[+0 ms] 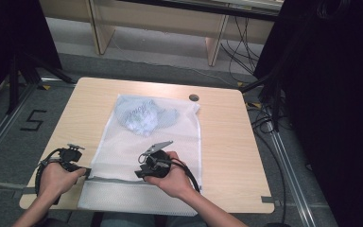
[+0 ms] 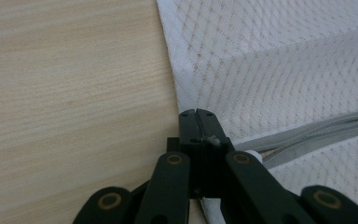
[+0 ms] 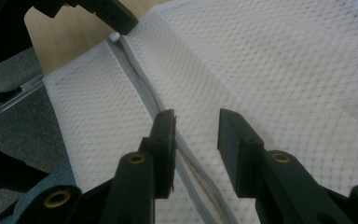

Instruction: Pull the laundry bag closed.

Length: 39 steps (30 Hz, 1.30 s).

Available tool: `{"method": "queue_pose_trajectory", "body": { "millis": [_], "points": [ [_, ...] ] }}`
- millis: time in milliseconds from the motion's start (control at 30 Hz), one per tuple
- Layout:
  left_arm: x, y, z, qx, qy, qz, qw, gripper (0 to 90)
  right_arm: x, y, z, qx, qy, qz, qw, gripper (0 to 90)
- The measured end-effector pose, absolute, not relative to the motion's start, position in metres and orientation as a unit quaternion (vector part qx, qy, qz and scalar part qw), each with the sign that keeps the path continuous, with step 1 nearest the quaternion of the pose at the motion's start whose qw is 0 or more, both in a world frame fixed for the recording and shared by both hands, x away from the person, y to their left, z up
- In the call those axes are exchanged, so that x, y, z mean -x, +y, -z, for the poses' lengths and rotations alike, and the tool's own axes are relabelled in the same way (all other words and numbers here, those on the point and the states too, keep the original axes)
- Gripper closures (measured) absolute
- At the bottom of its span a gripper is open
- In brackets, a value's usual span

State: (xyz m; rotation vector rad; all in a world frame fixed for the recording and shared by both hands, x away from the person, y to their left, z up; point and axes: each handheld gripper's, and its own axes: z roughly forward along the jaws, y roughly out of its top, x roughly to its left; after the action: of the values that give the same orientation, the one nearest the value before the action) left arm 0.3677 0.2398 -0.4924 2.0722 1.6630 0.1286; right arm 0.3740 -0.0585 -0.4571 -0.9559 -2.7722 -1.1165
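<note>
While left claw (image 2: 199, 122) pinches white mesh bag (image 1: 137, 142) edge, right claw (image 3: 196, 133) gapes over grey zipper (image 3: 140, 88).

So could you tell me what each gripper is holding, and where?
The left gripper pinches the mesh laundry bag at its zipper's end; the right gripper holds nothing.

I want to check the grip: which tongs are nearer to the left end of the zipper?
Left. The left tongs pinch the mesh bag at that end of the zipper; the right tongs stand open over its middle.
</note>
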Motion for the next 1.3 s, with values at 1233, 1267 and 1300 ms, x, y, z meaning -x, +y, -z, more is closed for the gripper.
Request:
{"method": "queue_pose_trajectory", "body": {
  "millis": [1233, 1267, 1300],
  "points": [
    [-0.365, 0.242, 0.492, -0.759, 0.607, -0.037, 0.234, 89.8, -0.379, 0.013, 0.475, 0.297, -0.884, 0.358, 0.057, 69.6],
    [-0.365, 0.242, 0.492, -0.759, 0.607, -0.038, 0.234, 89.8, -0.378, 0.016, 0.476, 0.299, -0.883, 0.357, 0.056, 69.5],
    [-0.365, 0.242, 0.492, -0.759, 0.607, -0.038, 0.234, 89.8, -0.378, 0.017, 0.477, 0.297, -0.884, 0.356, 0.058, 69.6]
  ]
}}
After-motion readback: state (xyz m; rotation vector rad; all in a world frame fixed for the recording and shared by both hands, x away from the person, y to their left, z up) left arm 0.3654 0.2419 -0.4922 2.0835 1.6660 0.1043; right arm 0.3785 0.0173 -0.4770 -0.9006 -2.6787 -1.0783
